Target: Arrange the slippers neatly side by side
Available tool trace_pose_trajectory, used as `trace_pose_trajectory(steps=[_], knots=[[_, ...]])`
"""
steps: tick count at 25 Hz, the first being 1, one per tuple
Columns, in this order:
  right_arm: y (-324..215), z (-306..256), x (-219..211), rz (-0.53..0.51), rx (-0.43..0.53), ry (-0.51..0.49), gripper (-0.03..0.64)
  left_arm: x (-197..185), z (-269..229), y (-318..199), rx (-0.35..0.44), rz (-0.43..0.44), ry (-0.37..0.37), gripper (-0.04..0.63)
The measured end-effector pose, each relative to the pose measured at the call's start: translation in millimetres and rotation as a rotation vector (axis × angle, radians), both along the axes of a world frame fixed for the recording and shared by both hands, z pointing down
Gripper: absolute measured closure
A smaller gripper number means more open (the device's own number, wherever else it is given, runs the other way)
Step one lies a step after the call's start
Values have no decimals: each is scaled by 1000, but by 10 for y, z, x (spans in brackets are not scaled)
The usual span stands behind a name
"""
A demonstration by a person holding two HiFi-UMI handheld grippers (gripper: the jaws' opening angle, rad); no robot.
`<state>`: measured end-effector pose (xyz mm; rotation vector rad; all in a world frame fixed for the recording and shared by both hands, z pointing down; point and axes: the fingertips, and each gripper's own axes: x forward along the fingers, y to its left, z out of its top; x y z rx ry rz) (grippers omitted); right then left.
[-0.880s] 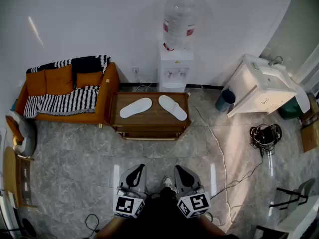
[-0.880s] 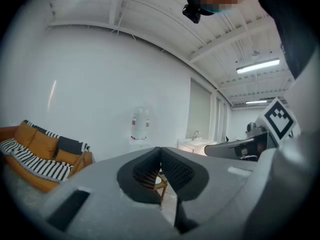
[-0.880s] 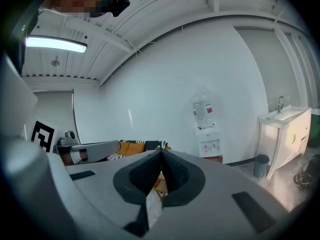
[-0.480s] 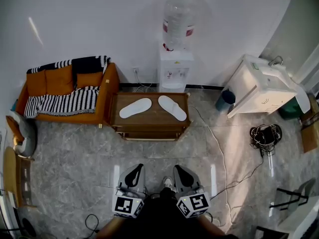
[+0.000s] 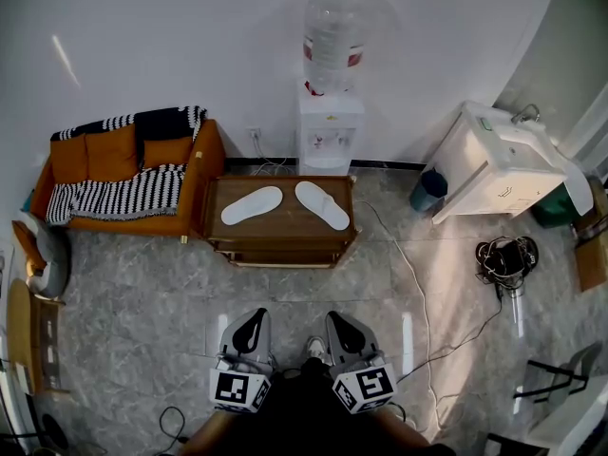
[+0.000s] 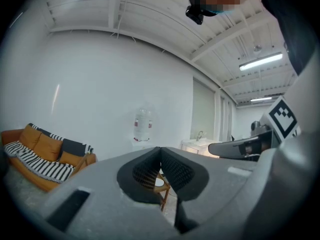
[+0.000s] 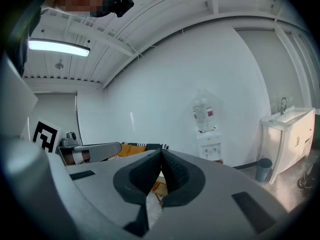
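Two white slippers lie on the low wooden table point(image 5: 280, 237) across the room. The left slipper point(image 5: 252, 205) and the right slipper point(image 5: 322, 205) are angled into a V. Their far ends are near each other and their near ends are spread apart, with no contact between them.

Both tongs are held low, close to the person's body and side by side, pointing toward the table. The left gripper point(image 5: 251, 322) has its jaws pressed together with nothing between the pads. The right gripper point(image 5: 340, 320) is the same, jaws fully closed and empty.

The slippers are well apart from both tongs, straight ahead, with a stretch of grey tiled floor point(image 5: 142, 293) between. The left slipper sits roughly in line with the left gripper and the right slipper with the right gripper.

An orange sofa point(image 5: 114, 160) stands just left of the table, and a water dispenser point(image 5: 331, 131) stands behind it against the wall. In each gripper view a bit of the table shows just past the closed jaw tips.
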<state>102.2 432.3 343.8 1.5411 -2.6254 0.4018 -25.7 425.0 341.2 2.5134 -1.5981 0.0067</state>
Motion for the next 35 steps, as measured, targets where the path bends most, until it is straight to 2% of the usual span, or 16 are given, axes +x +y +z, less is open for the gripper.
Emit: trace_pose_trajectory(steps=[10,21,28,35], knots=[[-170,109,394,-71,-13,-2,604,460,33,-120,-2,-60,-10,580],[-488,308,535,-103,-48,-9,604,654,165,-254,-37,-79,-29,580],[-912,435,437,-99,-71,33,604,571,328,-700,-60,-68,1,580],[-1593,509,180,-101,-93,63,604,376,424,-1504,-83,-39,17,580]])
